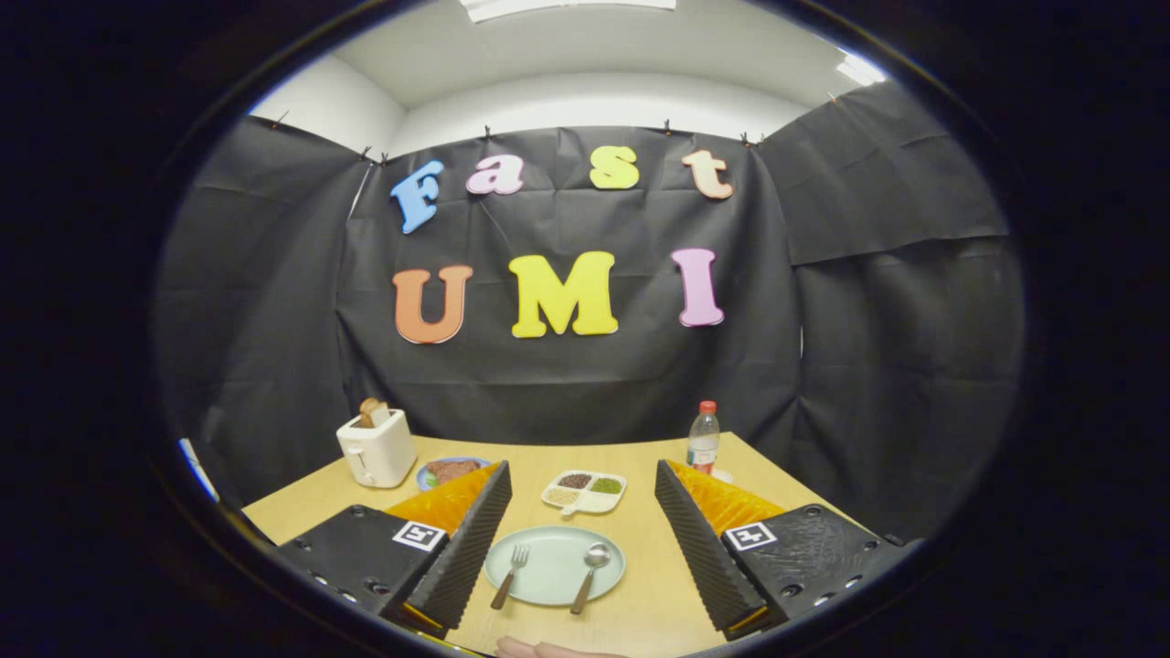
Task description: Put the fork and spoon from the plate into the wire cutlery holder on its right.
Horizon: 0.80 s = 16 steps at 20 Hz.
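A pale green plate [554, 548] lies on the wooden table between my two fingers. On its left side rests a fork [510, 574] with a brown handle; a spoon [590, 564] with the same kind of handle lies on its right side. Both handles stick out over the plate's near rim. My gripper [581, 537] is open and hovers above the plate, its fingers spread wide on either side and touching nothing. I see no wire cutlery holder; the right finger [708, 548] covers the table to the plate's right.
Beyond the plate stands a small white divided dish [584, 491] of seeds. A white toaster [377, 446] with bread and a blue plate of food [450, 471] sit at the back left. A plastic bottle [703, 440] stands at the back right. A hand [548, 650] shows at the near edge.
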Each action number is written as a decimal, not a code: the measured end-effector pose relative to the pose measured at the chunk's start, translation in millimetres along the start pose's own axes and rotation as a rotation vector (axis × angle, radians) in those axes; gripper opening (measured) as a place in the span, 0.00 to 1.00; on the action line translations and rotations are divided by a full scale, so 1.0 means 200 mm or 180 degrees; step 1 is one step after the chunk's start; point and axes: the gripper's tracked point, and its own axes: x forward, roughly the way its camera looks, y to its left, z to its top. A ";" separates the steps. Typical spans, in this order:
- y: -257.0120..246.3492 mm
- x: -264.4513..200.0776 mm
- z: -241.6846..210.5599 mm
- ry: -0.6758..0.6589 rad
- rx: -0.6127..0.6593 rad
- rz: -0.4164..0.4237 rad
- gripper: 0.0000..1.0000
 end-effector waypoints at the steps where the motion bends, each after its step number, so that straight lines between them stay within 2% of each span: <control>1: 0.00 0.02 -0.02 0.0040 -0.0007 -0.0010 0.95; 5: 0.03 0.17 -0.19 0.0352 -0.0059 0.0012 0.95; 16: 0.02 0.52 -0.78 0.1668 0.0036 -0.0039 0.95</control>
